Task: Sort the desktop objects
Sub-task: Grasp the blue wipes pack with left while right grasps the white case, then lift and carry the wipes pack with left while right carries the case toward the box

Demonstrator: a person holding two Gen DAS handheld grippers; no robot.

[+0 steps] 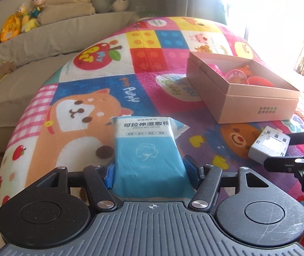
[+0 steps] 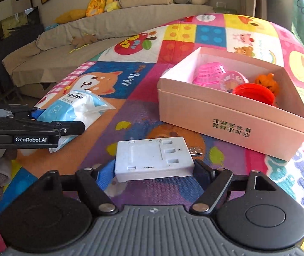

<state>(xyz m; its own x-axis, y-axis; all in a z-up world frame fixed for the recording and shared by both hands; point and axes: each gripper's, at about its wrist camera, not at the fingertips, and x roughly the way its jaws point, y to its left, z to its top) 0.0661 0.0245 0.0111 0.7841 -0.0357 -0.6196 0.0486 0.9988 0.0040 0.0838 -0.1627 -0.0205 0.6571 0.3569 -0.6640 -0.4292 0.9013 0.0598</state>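
Patterned play mat point(image 2: 130, 115): left gripper point(image 1: 148, 170) clamps soft cotton-pad pack point(image 1: 148, 149), which may sag; right gripper point(image 2: 154, 168) brackets white charger point(image 2: 154, 157), contact unclear, risking slippage.

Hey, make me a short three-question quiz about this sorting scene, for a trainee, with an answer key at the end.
1. True or false: the pink box already holds toys.
2. Which item sits between the left gripper fingers? A) white charger B) blue cotton pad pack C) orange toy
3. Fill in: the white charger has a ____ plug sticking out of the end nearer the box.

Key:
1. True: a pink basket, a red cup and an orange toy lie inside.
2. B: the blue cotton pad pack is pinched between its pads.
3. USB; the charger lies between the right gripper fingers.
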